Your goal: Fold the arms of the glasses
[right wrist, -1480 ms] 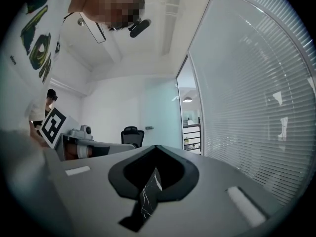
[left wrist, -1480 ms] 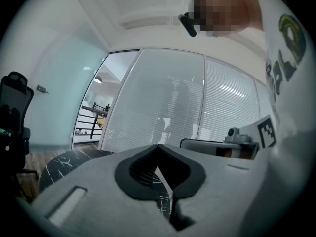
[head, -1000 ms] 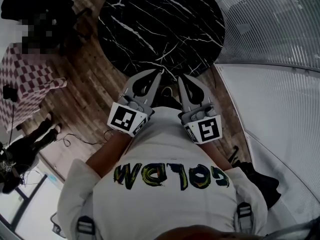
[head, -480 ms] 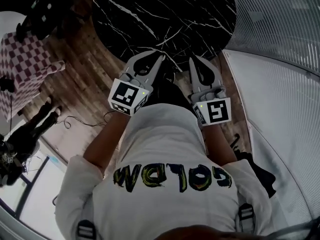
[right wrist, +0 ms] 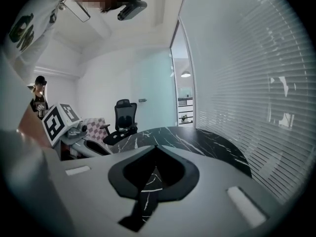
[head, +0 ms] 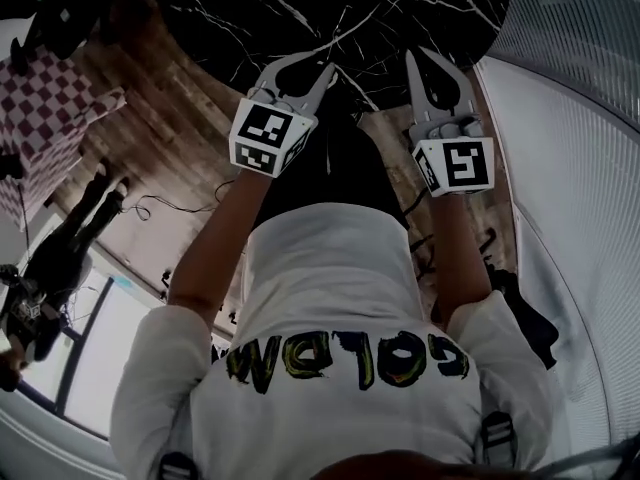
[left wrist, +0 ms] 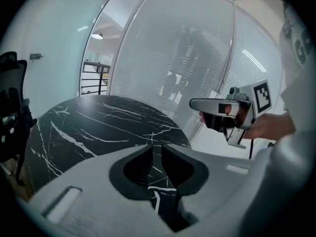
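Observation:
No glasses show in any view. A round black marble table (head: 400,8) lies ahead, and the part of its top in view is bare (left wrist: 98,127) (right wrist: 197,137). My left gripper (head: 327,68) hangs over the table's near edge; its jaws stand a narrow slit apart with nothing between them (left wrist: 157,146). My right gripper (head: 412,53) is beside it to the right, also at the table's edge, its tips touching and holding nothing (right wrist: 156,147). The left gripper view also catches the right gripper (left wrist: 193,103) from the side.
A wall of glass with white blinds (head: 580,68) curves round the table's right side. A checked red and white block (head: 50,118) and cables (head: 150,203) sit on the wooden floor to the left. A black office chair (right wrist: 126,117) stands behind the table. A person (right wrist: 38,98) stands at the far left.
Both grippers have moved forward from in front of my chest to the table's near edge and have spread further apart. Neither holds anything, before or now.

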`<act>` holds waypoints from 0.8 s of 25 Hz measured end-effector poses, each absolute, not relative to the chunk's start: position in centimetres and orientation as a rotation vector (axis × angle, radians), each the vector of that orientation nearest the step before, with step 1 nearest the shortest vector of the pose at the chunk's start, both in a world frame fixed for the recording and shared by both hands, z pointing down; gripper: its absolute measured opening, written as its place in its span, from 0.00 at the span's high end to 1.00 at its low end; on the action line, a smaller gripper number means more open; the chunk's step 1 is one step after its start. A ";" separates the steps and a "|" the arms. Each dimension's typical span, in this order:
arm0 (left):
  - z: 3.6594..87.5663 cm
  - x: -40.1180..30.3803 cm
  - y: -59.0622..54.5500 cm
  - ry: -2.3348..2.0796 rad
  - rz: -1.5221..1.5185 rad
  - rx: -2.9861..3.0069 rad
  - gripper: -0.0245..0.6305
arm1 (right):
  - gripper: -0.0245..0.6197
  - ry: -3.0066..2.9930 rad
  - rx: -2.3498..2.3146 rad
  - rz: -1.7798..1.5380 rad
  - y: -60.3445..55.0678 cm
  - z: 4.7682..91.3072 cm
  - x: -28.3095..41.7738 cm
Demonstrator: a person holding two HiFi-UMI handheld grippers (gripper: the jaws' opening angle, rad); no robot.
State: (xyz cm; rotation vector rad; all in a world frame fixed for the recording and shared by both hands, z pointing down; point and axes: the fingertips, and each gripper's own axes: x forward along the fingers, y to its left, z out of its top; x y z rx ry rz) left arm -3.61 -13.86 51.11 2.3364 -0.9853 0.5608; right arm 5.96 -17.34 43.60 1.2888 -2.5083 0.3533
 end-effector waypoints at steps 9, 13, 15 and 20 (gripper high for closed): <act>59.1 -3.3 -14.5 -0.953 0.667 2.245 0.87 | 0.93 -2.353 1.226 0.359 -20.6 53.5 8.0; 61.5 -3.4 -14.4 -0.953 0.678 2.225 0.87 | 0.92 -2.295 1.195 0.382 -21.1 57.4 9.1; 62.2 -3.3 -14.6 -0.948 0.689 2.221 0.87 | 0.92 -2.271 1.186 0.384 -21.5 58.9 9.6; 62.7 -3.0 -14.8 -0.944 0.674 2.227 0.91 | 0.92 -2.205 1.176 0.396 -22.1 61.9 10.7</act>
